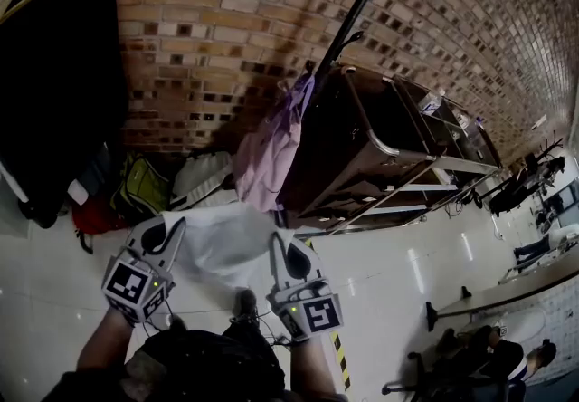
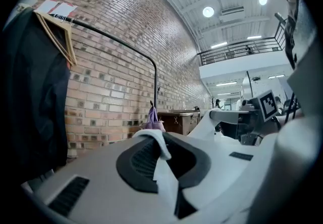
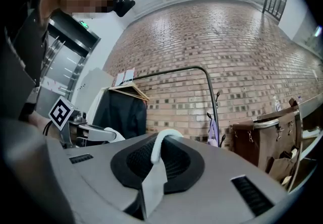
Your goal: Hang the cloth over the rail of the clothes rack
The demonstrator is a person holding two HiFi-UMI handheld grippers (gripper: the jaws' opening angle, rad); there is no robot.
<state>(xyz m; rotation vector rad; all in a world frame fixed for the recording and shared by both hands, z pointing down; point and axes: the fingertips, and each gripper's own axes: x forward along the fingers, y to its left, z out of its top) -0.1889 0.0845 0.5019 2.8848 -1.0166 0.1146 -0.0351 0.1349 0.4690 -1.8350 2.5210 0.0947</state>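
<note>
Brick wall (image 1: 226,20) backs the clothes rack, whose rail (image 3: 171,70) runs across ahead of me. My left gripper (image 1: 170,230) and right gripper (image 1: 282,248) are each clamped shut on an end of the white cloth (image 1: 222,242), so it stays spread. Its long edge stretches sideways between them, roughly parallel to the rail I judge, ready for draping over.

**Left gripper** (image 1: 163,240) and **right gripper** (image 1: 287,253): smooth pale-grey moulded shells. Each jaw is inset with a black ribbed pad (image 3: 138,163) and bears a dark slotted recess (image 3: 251,193) farther back. Each carries a white marker cube (image 1: 136,284) printed with black squares. The person wears dark clothing (image 1: 204,364).
</note>
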